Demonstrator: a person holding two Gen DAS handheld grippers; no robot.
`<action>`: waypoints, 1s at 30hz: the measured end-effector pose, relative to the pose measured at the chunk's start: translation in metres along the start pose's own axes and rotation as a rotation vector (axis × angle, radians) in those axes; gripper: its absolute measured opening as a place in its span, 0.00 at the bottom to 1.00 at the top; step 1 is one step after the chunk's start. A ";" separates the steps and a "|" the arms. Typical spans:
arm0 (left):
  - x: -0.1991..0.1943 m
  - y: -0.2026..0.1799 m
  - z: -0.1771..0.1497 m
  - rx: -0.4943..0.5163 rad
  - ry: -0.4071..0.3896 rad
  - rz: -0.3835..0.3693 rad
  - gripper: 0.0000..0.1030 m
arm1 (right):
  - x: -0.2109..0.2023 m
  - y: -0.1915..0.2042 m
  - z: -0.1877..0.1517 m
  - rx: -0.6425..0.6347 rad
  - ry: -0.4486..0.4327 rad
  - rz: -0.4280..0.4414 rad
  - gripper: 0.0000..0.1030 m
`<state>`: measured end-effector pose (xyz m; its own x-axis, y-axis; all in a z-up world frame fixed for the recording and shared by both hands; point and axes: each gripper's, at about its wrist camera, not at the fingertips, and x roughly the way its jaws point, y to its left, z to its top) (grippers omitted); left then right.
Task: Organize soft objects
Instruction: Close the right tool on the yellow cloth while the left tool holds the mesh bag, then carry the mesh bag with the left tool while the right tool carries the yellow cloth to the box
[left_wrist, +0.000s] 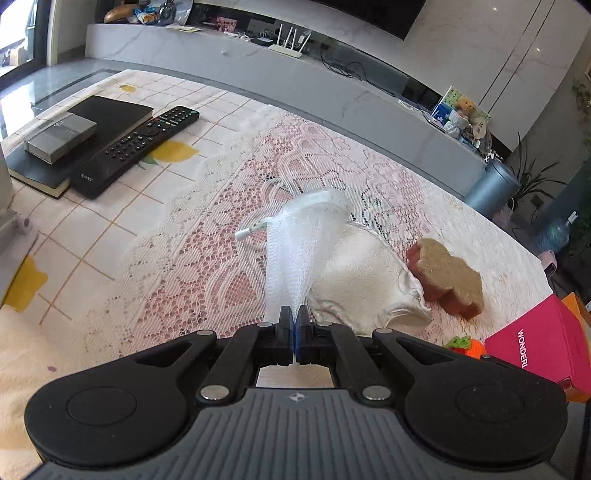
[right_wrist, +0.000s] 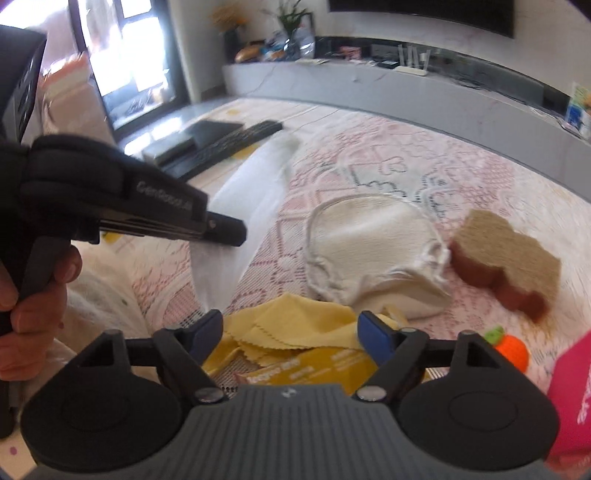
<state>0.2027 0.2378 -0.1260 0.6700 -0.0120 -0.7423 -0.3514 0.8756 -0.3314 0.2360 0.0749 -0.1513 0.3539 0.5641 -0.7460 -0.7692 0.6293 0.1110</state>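
**A:** What sits at the far left of the table?

**B:** A black book (left_wrist: 107, 114) with a small grey box (left_wrist: 61, 137) on top of it, and a black remote control (left_wrist: 138, 147) just beside it, all on a lemon-print tablecloth (left_wrist: 110, 229). A pink lace cloth (left_wrist: 207, 266) covers the table from there to the right.

**A:** And the left gripper?

**B:** The left gripper (left_wrist: 295, 314) is clamped shut on the near end of a white mesh pouch (left_wrist: 299, 251), which fans out ahead of it above the lace. In the right wrist view the same tool enters from the left, a person's hand (right_wrist: 33, 295) on its handle, the mesh trailing off its tip.

**A:** Next along?

**B:** A cream knitted pouch (left_wrist: 365, 280) lies on the lace just right of the mesh. Its right edge touches a brown flower-shaped sponge (left_wrist: 448, 277) with a reddish underside.

**A:** What about the right gripper?

**B:** The right gripper (right_wrist: 291, 332) has its jaws spread wide, nothing pressed between them. Below and between its blue pads (right_wrist: 376, 336) lies a yellow cloth (right_wrist: 295, 325) with a zigzag edge, resting on a yellow printed packet (right_wrist: 314, 369).

**A:** The far right?

**B:** A small orange knitted toy (right_wrist: 511, 350) with a green top lies on the lace near the sponge, just beside a pink box (left_wrist: 543, 343) at the table's edge.
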 end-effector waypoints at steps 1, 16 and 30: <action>0.001 0.001 0.000 -0.007 0.000 -0.002 0.01 | 0.005 0.003 0.001 -0.017 0.013 0.001 0.76; 0.007 0.007 -0.004 -0.028 0.027 -0.032 0.01 | 0.024 -0.009 -0.004 0.044 0.055 -0.052 0.06; -0.039 -0.023 -0.005 0.041 -0.093 -0.098 0.01 | -0.081 -0.022 -0.009 0.252 -0.189 -0.041 0.04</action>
<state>0.1813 0.2157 -0.0927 0.7582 -0.0556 -0.6497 -0.2556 0.8912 -0.3746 0.2193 0.0102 -0.0993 0.4928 0.6096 -0.6209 -0.6044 0.7532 0.2597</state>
